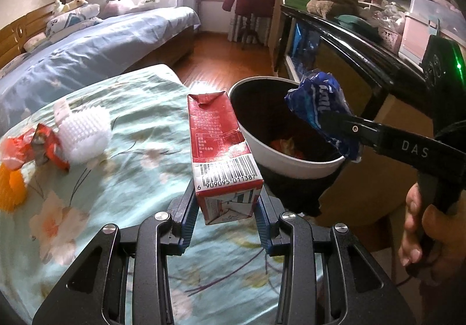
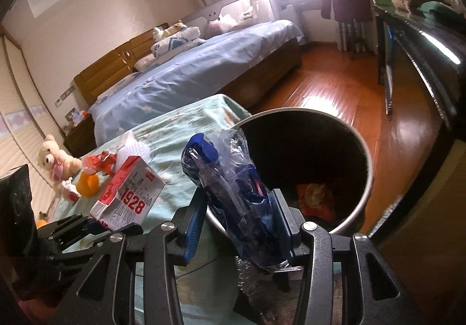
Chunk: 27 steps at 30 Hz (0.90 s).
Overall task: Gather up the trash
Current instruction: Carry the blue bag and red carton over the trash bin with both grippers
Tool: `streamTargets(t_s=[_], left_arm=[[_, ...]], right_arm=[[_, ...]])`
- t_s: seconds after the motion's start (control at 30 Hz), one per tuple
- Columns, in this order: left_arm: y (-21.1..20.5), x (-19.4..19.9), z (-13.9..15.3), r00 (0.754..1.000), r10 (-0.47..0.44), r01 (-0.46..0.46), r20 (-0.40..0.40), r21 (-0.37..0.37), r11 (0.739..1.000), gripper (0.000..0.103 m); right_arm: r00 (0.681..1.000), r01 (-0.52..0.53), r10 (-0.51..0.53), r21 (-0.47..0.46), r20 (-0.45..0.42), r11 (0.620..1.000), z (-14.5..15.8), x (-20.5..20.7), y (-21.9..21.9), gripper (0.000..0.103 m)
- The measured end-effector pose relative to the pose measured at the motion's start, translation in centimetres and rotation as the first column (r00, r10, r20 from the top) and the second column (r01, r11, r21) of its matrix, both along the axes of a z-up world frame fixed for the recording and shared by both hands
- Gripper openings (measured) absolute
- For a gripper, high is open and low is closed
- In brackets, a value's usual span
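My left gripper (image 1: 227,217) is shut on the bottom end of a red-and-white milk carton (image 1: 221,150), which it holds over the edge of the floral-clothed table (image 1: 131,109). Just right of the carton stands a round trash bin (image 1: 291,163) with a dark inside. My right gripper (image 2: 238,217) is shut on a crumpled blue plastic wrapper (image 2: 233,188) at the bin's near rim (image 2: 365,150). A red-orange wrapper (image 2: 314,196) lies at the bin's bottom. The right wrist view also shows the carton (image 2: 128,191) in the left gripper (image 2: 87,223).
On the cloth lie a white bristly piece (image 1: 84,132), a red wrapper (image 1: 43,144) and an orange thing (image 1: 11,188). A black cabinet (image 1: 364,56) stands close on the right, a blue bed (image 1: 102,42) behind. A hand (image 1: 422,226) grips the right handle.
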State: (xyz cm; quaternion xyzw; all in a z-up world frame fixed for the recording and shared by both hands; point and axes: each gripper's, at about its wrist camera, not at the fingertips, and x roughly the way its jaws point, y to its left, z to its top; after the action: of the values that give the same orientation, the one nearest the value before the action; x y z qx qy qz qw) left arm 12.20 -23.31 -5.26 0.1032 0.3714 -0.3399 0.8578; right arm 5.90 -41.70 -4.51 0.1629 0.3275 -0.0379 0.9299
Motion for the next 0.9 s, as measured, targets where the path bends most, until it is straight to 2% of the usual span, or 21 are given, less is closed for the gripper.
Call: streamTargets(t_s=[0.9], left_arm=[[-5.6, 1.1, 0.2, 0.997, -0.081, 0.081, -0.013, 0.018, 0.997, 0.034]], right_arm=[[0.994, 0.105, -0.105, 0.003, -0.013, 0.994, -0.6, 0.4, -4.0, 0.045]])
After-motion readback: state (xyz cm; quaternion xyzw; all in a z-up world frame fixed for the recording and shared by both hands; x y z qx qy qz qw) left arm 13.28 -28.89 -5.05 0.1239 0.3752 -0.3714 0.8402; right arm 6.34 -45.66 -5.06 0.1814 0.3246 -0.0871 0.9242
